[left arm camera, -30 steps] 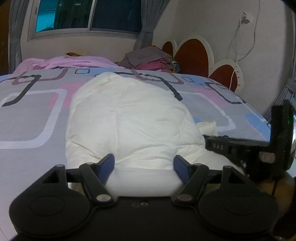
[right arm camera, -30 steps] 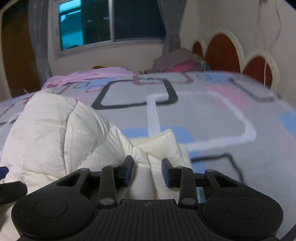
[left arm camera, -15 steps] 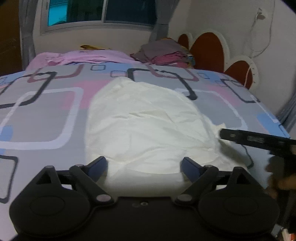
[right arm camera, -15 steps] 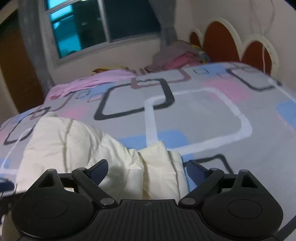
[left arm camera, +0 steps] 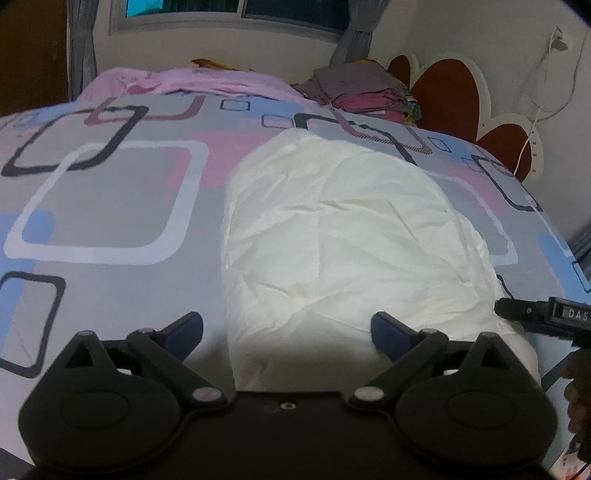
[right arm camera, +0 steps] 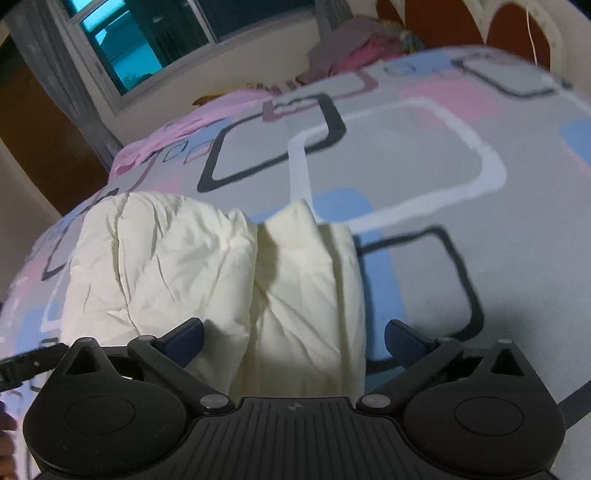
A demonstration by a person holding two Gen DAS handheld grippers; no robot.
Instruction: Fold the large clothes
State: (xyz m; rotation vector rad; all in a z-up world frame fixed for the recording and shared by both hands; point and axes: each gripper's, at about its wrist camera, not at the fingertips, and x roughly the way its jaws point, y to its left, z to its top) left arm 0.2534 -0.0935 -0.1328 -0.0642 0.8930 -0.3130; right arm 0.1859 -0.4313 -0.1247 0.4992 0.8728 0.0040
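A cream-white puffy garment (left arm camera: 343, 236) lies folded in a thick bundle on the patterned bed; in the right wrist view (right arm camera: 221, 269) its folded edge and a tucked side panel show. My left gripper (left arm camera: 286, 332) is open and empty, raised just over the bundle's near edge. My right gripper (right arm camera: 293, 338) is open and empty, over the bundle's right near end. The right gripper's body shows at the right edge of the left wrist view (left arm camera: 546, 315).
The bed cover (left arm camera: 107, 199) is grey with pink, blue and white squares. A pink blanket (left arm camera: 192, 83) and a pile of folded clothes (left arm camera: 365, 90) lie at the far end. A scalloped headboard (left arm camera: 454, 92) stands at the right, a window (left arm camera: 236, 7) behind.
Both grippers opened wide and let go of the garment, then rose and pulled back. The bundle settled flat on the bed.
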